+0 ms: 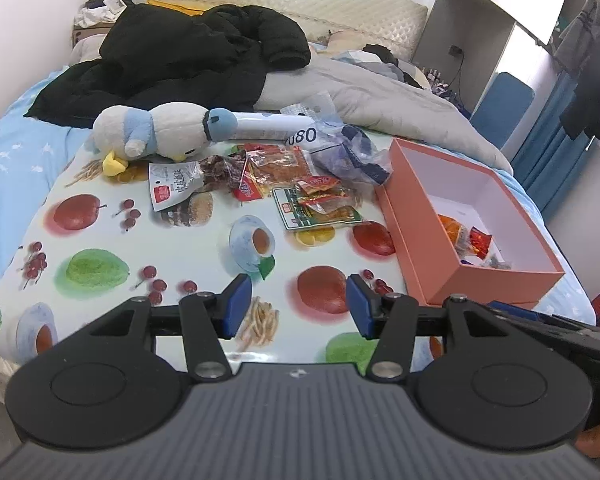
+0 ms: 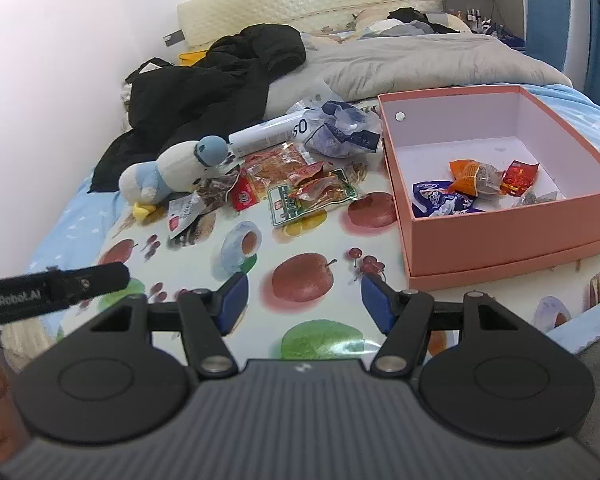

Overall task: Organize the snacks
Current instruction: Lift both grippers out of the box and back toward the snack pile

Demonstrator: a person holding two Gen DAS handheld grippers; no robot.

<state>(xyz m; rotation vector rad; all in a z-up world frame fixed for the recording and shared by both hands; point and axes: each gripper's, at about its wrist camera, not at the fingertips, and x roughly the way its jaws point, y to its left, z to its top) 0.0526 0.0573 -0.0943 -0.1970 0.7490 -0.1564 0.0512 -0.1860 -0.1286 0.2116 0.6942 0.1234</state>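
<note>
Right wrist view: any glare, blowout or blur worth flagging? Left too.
Right wrist: wall at upper left blown out white, a glare patch on the cloth just ahead of the tongs, edges bent by the fisheye. Left wrist: window strip overexposed, corners dark, snacks sharp.

Both cameras are looking forward and slightly down along their own gripper fingers from the near edge of the fruit-print tabletop (image 1: pixel 100 240), facing the bed's headboard (image 1: pixel 300 4). The left wrist view is sitting further left, seeing the orange box (image 1: pixel 480 280) obliquely at its right. The right wrist view is facing that box (image 2: pixel 500 248) more squarely. Both are sharing the snack pile (image 1: pixel 300 192) and plush toy (image 2: pixel 172 176).
</note>
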